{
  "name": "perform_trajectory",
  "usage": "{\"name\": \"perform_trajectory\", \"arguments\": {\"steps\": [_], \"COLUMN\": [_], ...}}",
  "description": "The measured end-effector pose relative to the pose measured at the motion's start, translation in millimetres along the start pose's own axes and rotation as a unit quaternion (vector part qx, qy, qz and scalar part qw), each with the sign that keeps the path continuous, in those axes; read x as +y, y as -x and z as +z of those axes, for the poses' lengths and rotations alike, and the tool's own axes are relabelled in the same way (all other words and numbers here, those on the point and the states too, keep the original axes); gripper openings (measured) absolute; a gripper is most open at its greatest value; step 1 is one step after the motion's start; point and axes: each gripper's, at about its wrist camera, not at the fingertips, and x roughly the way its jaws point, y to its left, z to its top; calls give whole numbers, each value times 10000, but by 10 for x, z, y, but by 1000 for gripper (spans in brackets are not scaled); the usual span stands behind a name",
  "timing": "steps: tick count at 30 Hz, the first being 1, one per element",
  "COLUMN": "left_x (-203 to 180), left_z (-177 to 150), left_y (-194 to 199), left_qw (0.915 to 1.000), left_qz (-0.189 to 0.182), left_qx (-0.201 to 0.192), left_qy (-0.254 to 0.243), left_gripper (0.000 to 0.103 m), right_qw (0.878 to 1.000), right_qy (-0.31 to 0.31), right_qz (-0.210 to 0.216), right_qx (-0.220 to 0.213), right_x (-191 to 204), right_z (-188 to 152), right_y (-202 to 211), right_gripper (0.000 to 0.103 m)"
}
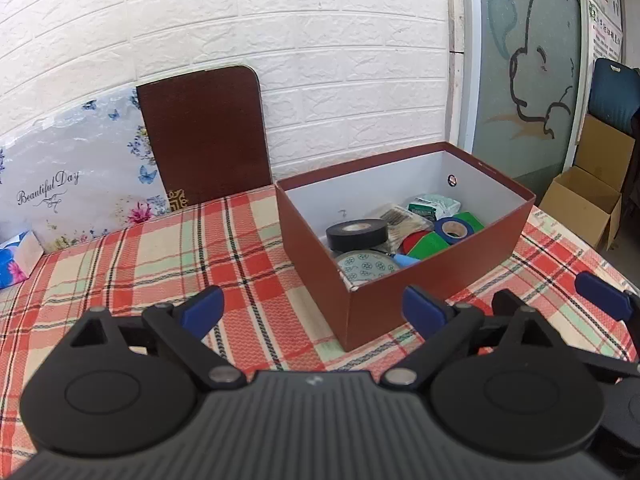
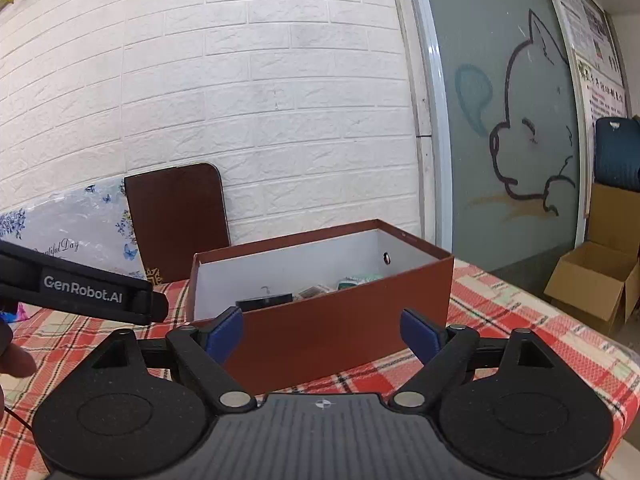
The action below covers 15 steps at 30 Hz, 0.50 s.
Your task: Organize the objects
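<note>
The left gripper (image 1: 312, 312) and right gripper (image 2: 322, 334) both gape wide, empty, just short of the brown box (image 1: 432, 292) on the plaid table (image 1: 160, 264). Inside the box lie a black tape roll (image 1: 357, 234), blue tape (image 1: 456, 230) and green pieces (image 1: 430, 245).

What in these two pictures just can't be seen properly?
- Box contents, right wrist view: the near wall hides nearly all; only the tops of a few items show.
- Items under the black tape, left wrist view: buried beneath other things.
- Blue packet, left wrist view: cut off by the left edge.
- Posters, right wrist view: print too small to read.
</note>
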Motion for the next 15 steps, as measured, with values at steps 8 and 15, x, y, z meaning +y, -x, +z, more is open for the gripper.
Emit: {"name": "perform_trajectory", "arguments": {"steps": [8, 15], "left_x": [162, 224], "left_z": [-109, -252], "left_y": [109, 158], "left_qw": [9999, 9996], "left_qz": [79, 196], "left_qx": [71, 169], "left_qy": [133, 57], "left_gripper": [103, 103], "right_qw": [9991, 9985], "right_qy": [-190, 21], "right_qz": [97, 59], "right_qx": [360, 535], "right_x": [76, 230], "right_z": [-9, -181], "right_y": [57, 98], "right_gripper": [97, 100]}}
